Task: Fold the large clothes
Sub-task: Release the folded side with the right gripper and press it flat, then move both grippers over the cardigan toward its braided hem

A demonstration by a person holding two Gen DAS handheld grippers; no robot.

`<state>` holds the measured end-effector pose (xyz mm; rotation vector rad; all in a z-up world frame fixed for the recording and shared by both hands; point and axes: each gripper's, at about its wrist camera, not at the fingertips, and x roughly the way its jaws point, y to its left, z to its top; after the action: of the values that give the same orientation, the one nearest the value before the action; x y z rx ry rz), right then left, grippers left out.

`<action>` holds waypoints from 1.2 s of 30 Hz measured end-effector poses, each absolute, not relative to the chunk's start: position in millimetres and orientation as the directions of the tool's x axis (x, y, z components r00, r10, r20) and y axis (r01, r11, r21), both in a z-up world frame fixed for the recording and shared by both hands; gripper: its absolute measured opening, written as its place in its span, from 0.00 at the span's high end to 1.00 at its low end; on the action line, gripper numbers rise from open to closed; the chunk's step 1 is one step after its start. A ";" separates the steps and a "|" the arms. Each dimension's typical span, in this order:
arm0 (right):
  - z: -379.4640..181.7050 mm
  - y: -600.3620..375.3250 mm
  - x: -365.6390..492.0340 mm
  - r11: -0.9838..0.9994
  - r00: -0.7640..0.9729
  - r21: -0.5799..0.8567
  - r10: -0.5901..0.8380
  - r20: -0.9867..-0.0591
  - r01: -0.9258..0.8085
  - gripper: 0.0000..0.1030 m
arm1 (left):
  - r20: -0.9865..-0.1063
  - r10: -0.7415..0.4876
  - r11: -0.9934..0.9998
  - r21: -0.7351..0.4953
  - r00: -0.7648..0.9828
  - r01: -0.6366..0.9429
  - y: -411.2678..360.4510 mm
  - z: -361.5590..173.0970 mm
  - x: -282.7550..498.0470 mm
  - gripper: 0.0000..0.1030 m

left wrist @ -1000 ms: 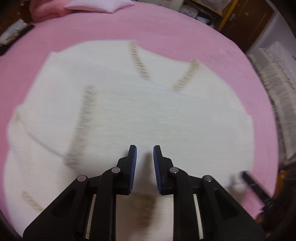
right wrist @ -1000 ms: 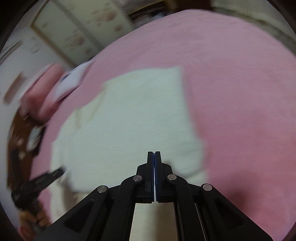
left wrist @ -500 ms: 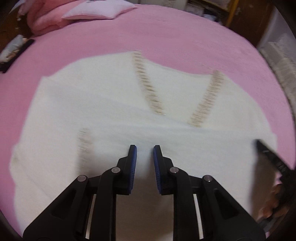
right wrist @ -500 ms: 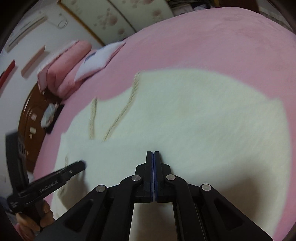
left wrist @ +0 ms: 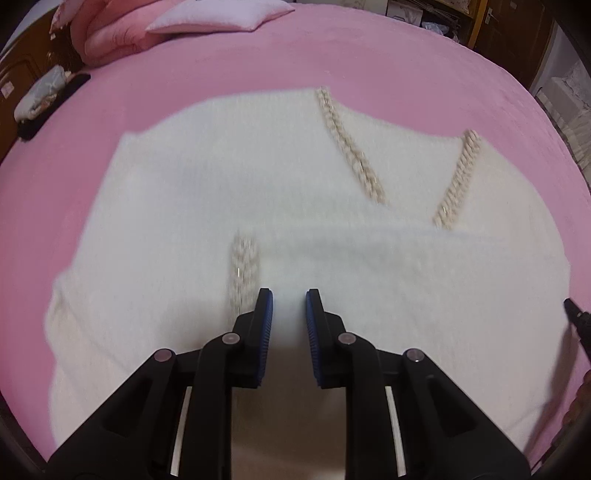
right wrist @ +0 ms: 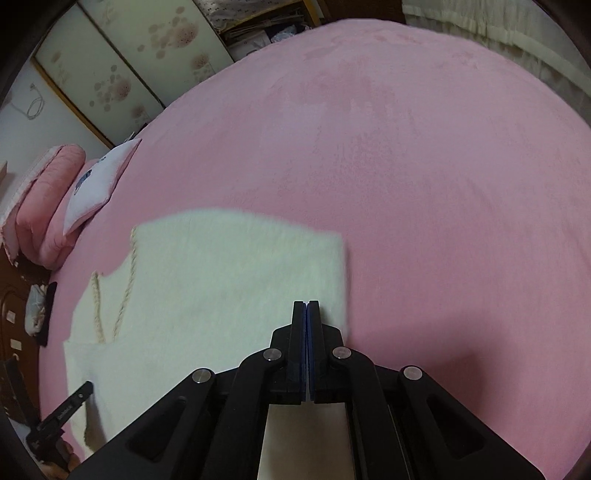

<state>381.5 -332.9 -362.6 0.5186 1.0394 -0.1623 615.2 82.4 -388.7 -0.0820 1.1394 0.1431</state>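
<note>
Nearby, pillow [left wrist: 218,14]; folded pink quilt [left wrist: 110,33]

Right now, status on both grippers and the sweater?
Left gripper slightly open, empty, over white sweater. Right gripper shut, empty. Sweater partly folded on pink bed. Nothing in the way.

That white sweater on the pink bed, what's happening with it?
A person is folding it with a handheld gripper in each hand. The cream sweater lies flat on the pink bedspread, partly folded, one layer laid across its front. The left gripper hangs over it, jaws slightly apart and empty. The right gripper is shut near the sweater's edge, holding nothing.
</note>
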 end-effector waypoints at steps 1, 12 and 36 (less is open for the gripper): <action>-365.7 -329.9 369.0 0.863 0.502 0.339 0.117 -0.857 0.376 1.00 | -0.907 0.061 0.991 0.005 0.417 -0.133 83.3 -389.9 604.9 0.84; -368.9 -288.4 272.1 0.866 0.457 0.288 0.079 -0.886 0.408 1.00 | -0.898 0.004 1.000 0.016 0.440 0.024 86.9 -373.5 493.9 0.84; -299.8 -61.4 63.6 0.844 0.337 0.303 0.157 -0.928 0.442 0.49 | -0.982 -0.036 0.997 -0.023 0.187 0.071 152.4 -351.9 316.7 0.56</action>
<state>63.6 -61.4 -299.8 0.5704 1.2305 -0.1996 316.7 152.4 -351.9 0.0295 1.3805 -0.0758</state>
